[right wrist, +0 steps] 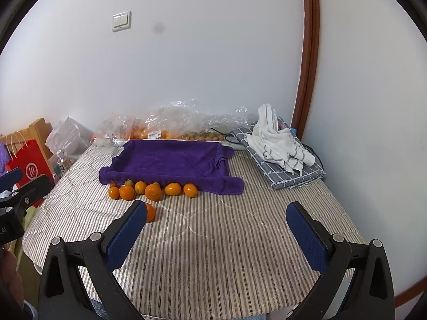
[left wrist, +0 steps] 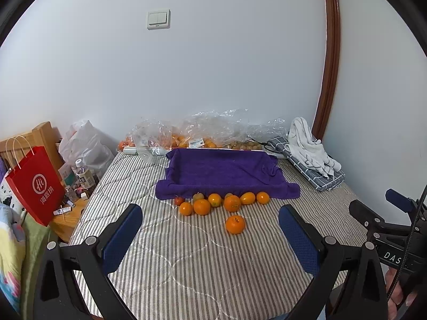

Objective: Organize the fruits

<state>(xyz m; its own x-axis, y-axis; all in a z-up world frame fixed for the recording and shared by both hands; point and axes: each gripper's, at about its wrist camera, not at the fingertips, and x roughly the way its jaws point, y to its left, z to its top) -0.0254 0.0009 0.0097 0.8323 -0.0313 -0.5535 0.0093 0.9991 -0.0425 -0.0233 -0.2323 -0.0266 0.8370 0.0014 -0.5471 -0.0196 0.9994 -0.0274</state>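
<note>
Where the striped mattress [left wrist: 213, 261] meets the near edge of a purple towel [left wrist: 224, 170], a row of oranges [left wrist: 232, 203] is laid out, with a few smaller reddish and brownish fruits tucked among them close to the cloth. One orange [left wrist: 235, 224] is set apart, nearer the cameras than the row; in the right wrist view it is partly hidden behind the left finger of the right tool [right wrist: 216, 237]. The towel is draped over what appears to be a shallow tray, its edges raised and its middle sunken, and nothing is seen lying in it. Behind it, against the white wall, crumpled clear plastic bags [left wrist: 202, 130] are seen, with more oranges and small brown fruits inside. To the right, a white striped towel [left wrist: 309, 144] is heaped on a folded grey checked cloth [left wrist: 320, 178]. At the left of the bed, a red paper bag [left wrist: 34, 184] and a water bottle [left wrist: 82, 173] are placed on a wooden stand. A light switch [left wrist: 158, 19] is fixed to the wall. The left tool [left wrist: 210, 240] is held above the mattress with its blue-padded fingers spread wide and nothing between them; the right tool is likewise spread and unloaded, well short of the fruit
</note>
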